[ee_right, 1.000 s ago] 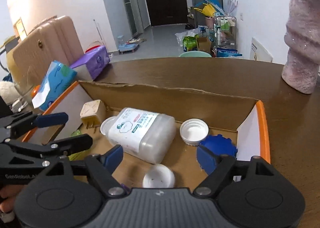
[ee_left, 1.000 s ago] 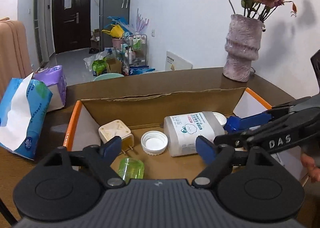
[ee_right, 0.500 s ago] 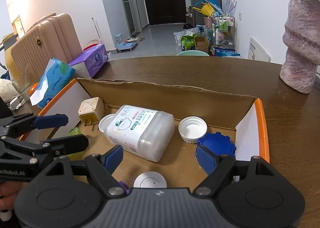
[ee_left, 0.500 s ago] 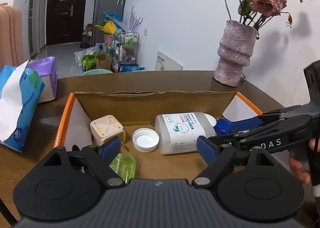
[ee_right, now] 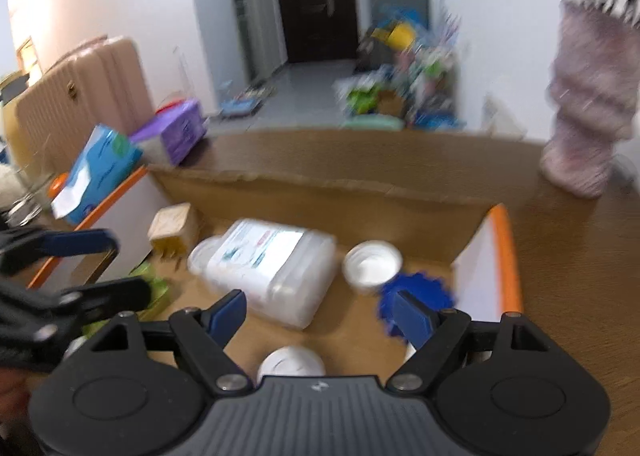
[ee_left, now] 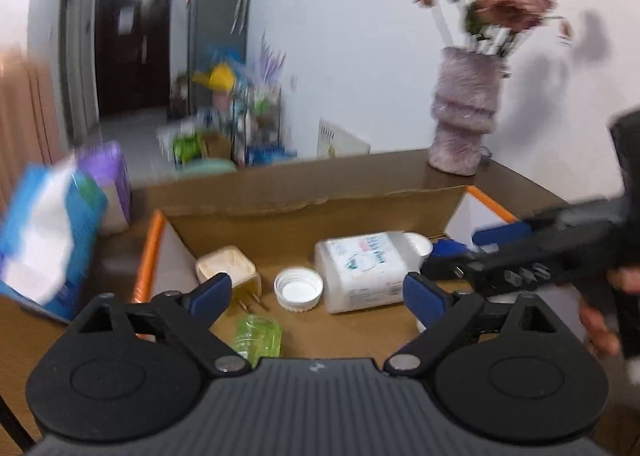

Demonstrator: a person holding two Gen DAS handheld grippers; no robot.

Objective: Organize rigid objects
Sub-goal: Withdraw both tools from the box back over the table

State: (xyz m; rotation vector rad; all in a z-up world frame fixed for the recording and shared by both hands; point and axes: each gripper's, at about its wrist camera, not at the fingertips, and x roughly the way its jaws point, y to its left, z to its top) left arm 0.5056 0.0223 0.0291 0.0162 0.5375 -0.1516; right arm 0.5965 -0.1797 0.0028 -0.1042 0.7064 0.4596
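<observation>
White bottle (ee_left: 362,272) lying in cardboard box (ee_left: 312,212) | left gripper (ee_left: 318,296) angled down, just widened, empty | right gripper (ee_right: 318,314) angled down, spread, empty

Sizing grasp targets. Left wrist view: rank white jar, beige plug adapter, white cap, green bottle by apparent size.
1. White jar, clearly largest.
2. Beige plug adapter.
3. White cap and green bottle: too close to rank; the bottle is nearer the camera and partly hidden by the left gripper.
</observation>
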